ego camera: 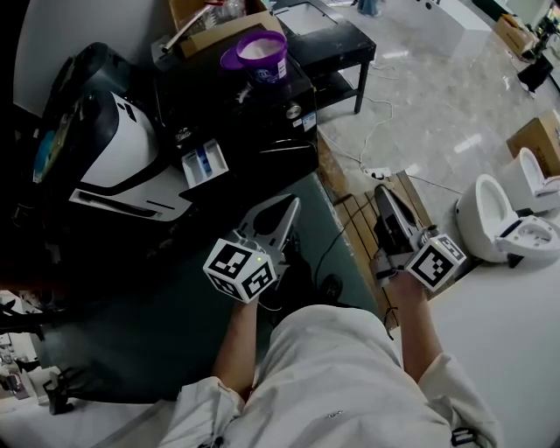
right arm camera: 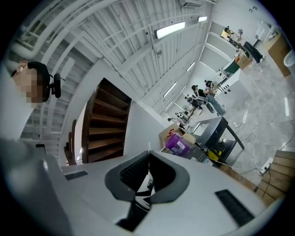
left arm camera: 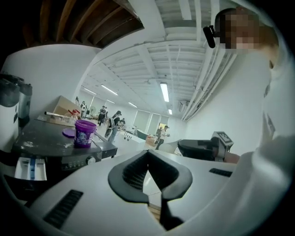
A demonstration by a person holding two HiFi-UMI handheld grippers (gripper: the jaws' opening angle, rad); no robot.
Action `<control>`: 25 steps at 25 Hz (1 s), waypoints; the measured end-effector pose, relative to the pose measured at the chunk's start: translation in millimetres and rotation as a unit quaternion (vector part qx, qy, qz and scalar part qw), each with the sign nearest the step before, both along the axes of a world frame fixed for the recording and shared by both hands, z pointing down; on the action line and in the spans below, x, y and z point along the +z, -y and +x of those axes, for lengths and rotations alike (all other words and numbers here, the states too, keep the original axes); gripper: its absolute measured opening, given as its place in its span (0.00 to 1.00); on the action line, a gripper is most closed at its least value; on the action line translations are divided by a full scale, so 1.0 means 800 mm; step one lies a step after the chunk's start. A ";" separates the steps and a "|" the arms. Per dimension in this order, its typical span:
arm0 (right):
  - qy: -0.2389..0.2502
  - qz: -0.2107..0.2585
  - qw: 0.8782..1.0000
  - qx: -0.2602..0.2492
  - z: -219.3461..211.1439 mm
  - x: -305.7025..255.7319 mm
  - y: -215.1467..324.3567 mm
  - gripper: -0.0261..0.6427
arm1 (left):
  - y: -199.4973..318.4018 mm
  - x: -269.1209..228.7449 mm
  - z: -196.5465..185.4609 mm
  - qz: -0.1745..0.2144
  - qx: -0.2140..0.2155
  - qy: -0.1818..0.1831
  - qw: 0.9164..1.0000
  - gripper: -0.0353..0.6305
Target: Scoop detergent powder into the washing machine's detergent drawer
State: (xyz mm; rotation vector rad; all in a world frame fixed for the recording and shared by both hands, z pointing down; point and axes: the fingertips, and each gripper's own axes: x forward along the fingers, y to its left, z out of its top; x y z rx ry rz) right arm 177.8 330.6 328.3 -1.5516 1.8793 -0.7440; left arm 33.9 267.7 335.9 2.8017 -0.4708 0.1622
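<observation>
The purple detergent tub [ego camera: 262,54] stands open on the dark washing machine's top [ego camera: 210,96], its lid [left arm camera: 69,133] lying beside it. The white detergent drawer [ego camera: 204,163] is pulled out of the machine's front. My left gripper [ego camera: 291,205] hangs below and to the right of the drawer, jaws shut with nothing between them. My right gripper [ego camera: 381,190] is farther right over a wooden pallet [ego camera: 360,229], also shut and empty. From the left gripper [left arm camera: 148,152] I see the tub [left arm camera: 85,133] and drawer [left arm camera: 31,168]; from the right gripper [right arm camera: 149,155], the tub [right arm camera: 176,143].
A cardboard box [ego camera: 210,22] sits behind the tub. A black table [ego camera: 337,44] stands right of the machine. A power strip [ego camera: 378,173] and cables lie on the floor. White toilets [ego camera: 507,219] stand at the right. Several people are far off in the hall.
</observation>
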 end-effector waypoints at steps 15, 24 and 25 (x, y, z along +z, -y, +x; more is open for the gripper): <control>-0.007 -0.011 1.000 0.002 0.016 0.001 0.076 0.06 | 0.090 0.004 0.017 0.012 -0.029 0.017 0.999 0.08; -0.007 -0.019 1.000 -0.005 0.022 -0.003 0.143 0.06 | 0.152 0.006 0.030 0.012 -0.023 0.028 0.999 0.08; -0.007 -0.021 1.000 -0.005 0.023 -0.004 0.149 0.06 | 0.158 0.005 0.031 0.011 -0.022 0.029 0.999 0.08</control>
